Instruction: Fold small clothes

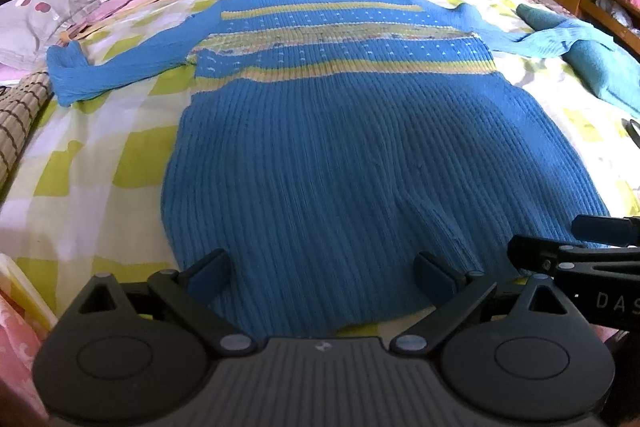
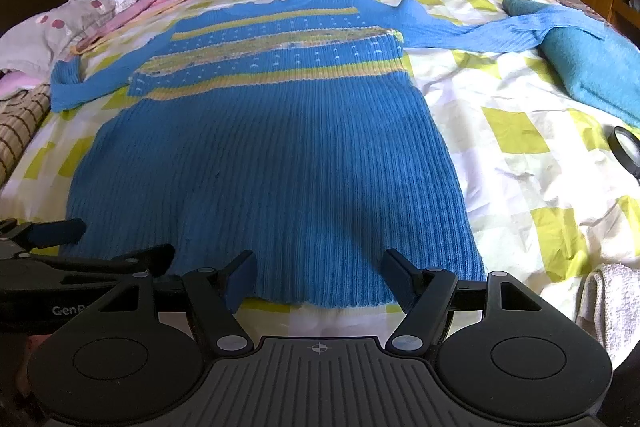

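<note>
Left wrist view: blue sweater lies flat mid-frame on bed. Left tool and right tool gape wide, empty. Pinching bedsheet too could spoil the fold.

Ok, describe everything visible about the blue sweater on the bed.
The blue sweater is rib-knit, with yellow and pale patterned stripes across the chest. It lies flat on the checked bedsheet, hem toward the cameras, sleeves spread sideways. Its right sleeve drapes over a folded teal garment. Both open tools hover at the hem, not gripping it.
</note>
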A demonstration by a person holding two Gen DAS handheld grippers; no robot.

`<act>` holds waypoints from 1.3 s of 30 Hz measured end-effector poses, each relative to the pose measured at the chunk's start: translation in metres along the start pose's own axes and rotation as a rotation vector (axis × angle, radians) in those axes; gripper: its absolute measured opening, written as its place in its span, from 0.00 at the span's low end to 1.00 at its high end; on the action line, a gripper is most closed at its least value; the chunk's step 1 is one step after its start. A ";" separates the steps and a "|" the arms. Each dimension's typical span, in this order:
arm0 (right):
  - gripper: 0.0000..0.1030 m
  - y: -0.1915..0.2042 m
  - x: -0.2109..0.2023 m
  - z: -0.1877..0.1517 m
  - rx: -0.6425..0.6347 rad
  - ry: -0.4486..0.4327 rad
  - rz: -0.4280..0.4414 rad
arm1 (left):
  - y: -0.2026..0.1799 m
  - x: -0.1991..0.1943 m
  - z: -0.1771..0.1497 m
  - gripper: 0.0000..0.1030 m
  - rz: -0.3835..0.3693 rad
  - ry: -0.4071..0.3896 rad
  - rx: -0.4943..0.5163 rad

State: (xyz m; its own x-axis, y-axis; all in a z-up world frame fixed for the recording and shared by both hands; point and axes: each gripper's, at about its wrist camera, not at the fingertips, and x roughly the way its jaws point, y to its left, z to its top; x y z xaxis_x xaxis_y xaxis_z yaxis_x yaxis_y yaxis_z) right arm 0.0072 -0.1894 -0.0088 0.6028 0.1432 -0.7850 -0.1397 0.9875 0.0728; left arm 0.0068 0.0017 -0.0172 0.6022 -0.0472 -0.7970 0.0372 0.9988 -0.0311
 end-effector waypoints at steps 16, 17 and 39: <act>0.68 -0.002 0.002 0.000 0.002 0.003 0.002 | 0.004 0.006 0.000 1.00 -0.015 0.031 -0.031; 0.68 -0.002 0.002 0.000 0.002 0.004 0.002 | 0.004 0.006 0.000 1.00 -0.014 0.030 -0.030; 0.68 0.000 -0.003 -0.001 -0.004 -0.019 -0.005 | 0.003 -0.007 0.002 1.00 0.029 -0.041 -0.012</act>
State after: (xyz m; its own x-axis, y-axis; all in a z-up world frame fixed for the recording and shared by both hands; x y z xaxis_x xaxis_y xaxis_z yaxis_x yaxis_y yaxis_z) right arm 0.0045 -0.1895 -0.0067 0.6183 0.1399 -0.7734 -0.1399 0.9879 0.0668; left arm 0.0039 0.0051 -0.0104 0.6350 -0.0187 -0.7723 0.0101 0.9998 -0.0159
